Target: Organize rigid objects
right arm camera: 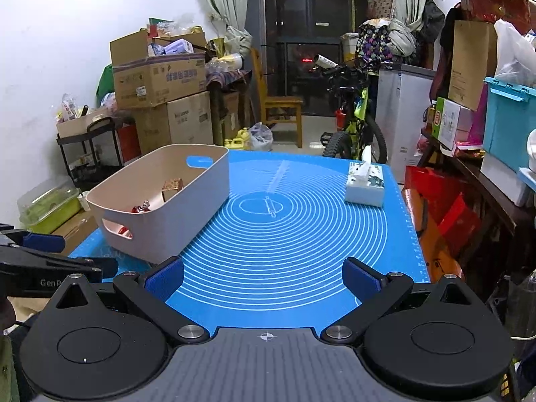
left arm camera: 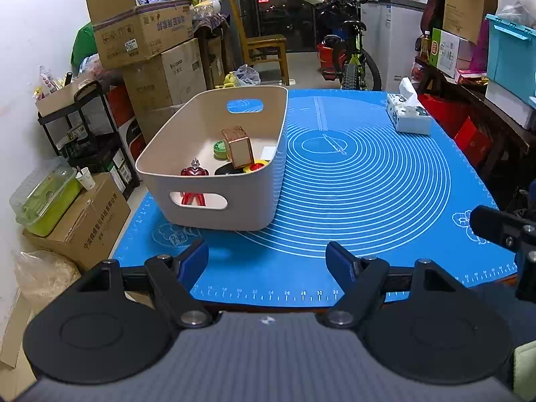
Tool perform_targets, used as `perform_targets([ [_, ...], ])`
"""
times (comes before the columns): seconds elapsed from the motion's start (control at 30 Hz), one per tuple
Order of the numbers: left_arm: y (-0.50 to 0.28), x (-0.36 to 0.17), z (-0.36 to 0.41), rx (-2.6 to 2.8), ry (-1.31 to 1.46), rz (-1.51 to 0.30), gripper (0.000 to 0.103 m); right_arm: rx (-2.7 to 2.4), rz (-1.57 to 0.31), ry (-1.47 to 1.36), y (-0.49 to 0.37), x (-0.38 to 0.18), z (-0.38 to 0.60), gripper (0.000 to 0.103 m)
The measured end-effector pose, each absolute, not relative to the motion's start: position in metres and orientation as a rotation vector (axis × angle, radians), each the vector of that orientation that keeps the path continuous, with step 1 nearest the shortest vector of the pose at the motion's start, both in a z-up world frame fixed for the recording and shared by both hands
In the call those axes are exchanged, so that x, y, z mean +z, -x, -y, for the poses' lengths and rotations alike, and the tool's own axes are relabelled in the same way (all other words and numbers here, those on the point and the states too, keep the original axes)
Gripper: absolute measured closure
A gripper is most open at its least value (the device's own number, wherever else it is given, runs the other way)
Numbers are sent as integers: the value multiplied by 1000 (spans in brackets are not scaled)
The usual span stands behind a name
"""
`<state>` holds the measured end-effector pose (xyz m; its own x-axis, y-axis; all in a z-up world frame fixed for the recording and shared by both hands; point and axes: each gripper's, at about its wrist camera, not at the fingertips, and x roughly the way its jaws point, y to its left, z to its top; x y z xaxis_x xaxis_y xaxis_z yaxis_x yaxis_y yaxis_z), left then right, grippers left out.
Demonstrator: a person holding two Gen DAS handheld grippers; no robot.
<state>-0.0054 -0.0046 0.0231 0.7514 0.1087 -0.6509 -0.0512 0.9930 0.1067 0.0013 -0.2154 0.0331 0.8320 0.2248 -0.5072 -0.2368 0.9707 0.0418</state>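
A beige bin with handle slots stands on the left of the blue mat. Inside it are a red toy figure, a copper-coloured box, a green round lid, and a yellow and red piece. My left gripper is open and empty, held above the mat's front edge, short of the bin. My right gripper is open and empty over the mat's front edge. The bin sits to its left, with the red figure and box partly showing.
A tissue box stands at the mat's far right; it also shows in the right wrist view. Cardboard boxes, a black cart, a bicycle and shelves surround the table.
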Motion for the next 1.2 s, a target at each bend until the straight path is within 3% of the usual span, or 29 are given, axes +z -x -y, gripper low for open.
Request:
perform_targets([
  [1.2, 8, 8, 10, 67, -107, -695, 25, 204, -529, 67, 2, 21, 212, 3],
])
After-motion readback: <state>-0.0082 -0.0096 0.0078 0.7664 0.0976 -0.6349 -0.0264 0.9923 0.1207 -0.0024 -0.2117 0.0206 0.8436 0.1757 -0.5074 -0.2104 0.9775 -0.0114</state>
